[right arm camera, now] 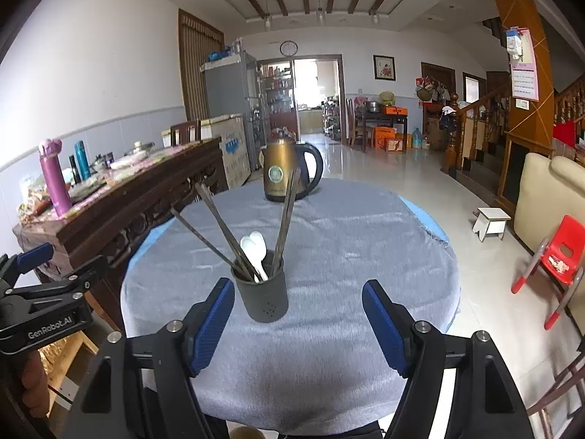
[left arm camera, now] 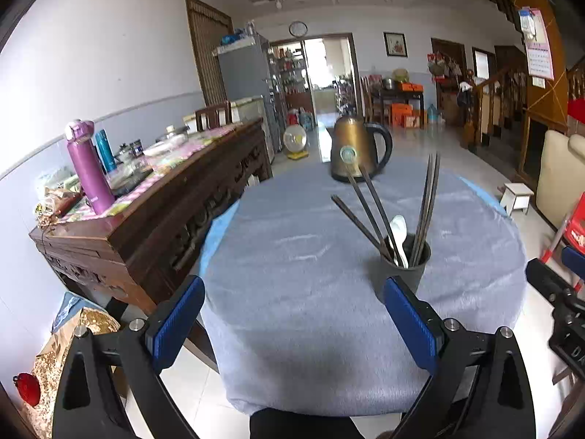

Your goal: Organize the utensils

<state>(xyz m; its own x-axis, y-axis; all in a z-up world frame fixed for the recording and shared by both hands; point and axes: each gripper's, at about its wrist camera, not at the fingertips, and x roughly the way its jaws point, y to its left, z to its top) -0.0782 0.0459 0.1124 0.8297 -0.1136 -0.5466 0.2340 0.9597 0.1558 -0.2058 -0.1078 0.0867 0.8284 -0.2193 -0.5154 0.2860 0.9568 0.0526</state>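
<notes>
On the grey-clothed counter (right arm camera: 329, 256) sits the dark utensil cup (right arm camera: 265, 298), stuffed with chopsticks (right arm camera: 219, 226) and white spoons (right arm camera: 256, 252). It's just ahead of the right gripper (right arm camera: 298, 325), nearer its left finger, not between them. The left gripper (left arm camera: 292, 325) has it beyond its right finger. Both sets of fingers are spread wide, holding nothing. A gold kettle (right arm camera: 289, 172) stands further back.

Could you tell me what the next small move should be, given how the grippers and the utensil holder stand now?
Probably draw both hands back a little and stop. The chopsticks and white spoons already stand in the dark holder, nothing else lies loose on the grey cloth, and the left gripper and right gripper are open and empty.
</notes>
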